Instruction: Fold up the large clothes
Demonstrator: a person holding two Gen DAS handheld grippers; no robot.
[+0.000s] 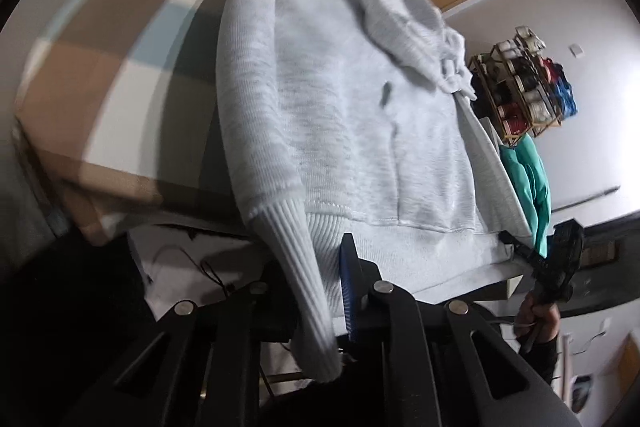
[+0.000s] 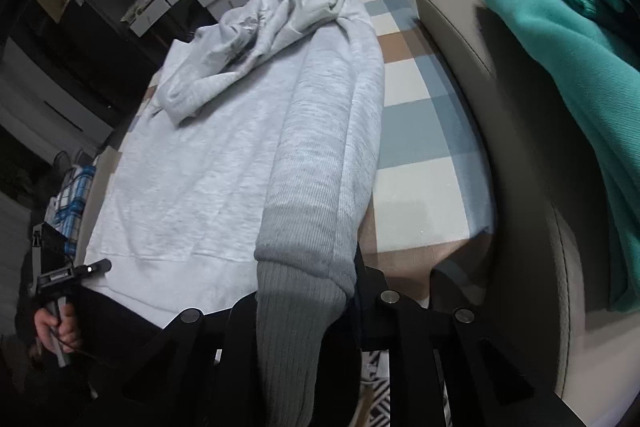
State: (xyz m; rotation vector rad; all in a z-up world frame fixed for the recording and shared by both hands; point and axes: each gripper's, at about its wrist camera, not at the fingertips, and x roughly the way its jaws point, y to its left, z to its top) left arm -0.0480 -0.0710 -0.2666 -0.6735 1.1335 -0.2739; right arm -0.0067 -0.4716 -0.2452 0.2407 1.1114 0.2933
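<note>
Gripping both sleeve cuffs of a grey hoodie

Lying flat on a checked bedcover (image 2: 420,131), spread lengthwise away from both cameras: a pale grey hoodie (image 1: 340,115), hood (image 2: 256,39) bunched and crumpled at the far end, hem nearest. Fabric soft, heathered fleece with a faint horizontal grain; hem band and cuffs ribbed in fine vertical lines. Bedcover in tan, white and pale blue squares.

Left gripper (image 1: 320,311): jaws clenched on the ribbed cuff (image 1: 308,287) of one sleeve, cuff draping down between black fingers, one blue ridged pad (image 1: 349,291) pressed against the cloth. Sleeve running up along the hoodie's edge in a long, rounded tube.

Right gripper (image 2: 308,307): jaws likewise closed on the opposite sleeve's cuff (image 2: 300,307), darker in shadow, hanging past the hem. Sleeve folded in over the body panel, its edge parallel to the side seam.

Beside the bed, a teal garment (image 2: 568,75), smooth twill weave, heaped on a beige cushioned seat (image 2: 452,15). Each view catching the other gripper with a hand (image 2: 56,327) wrapped round its handle.
</note>
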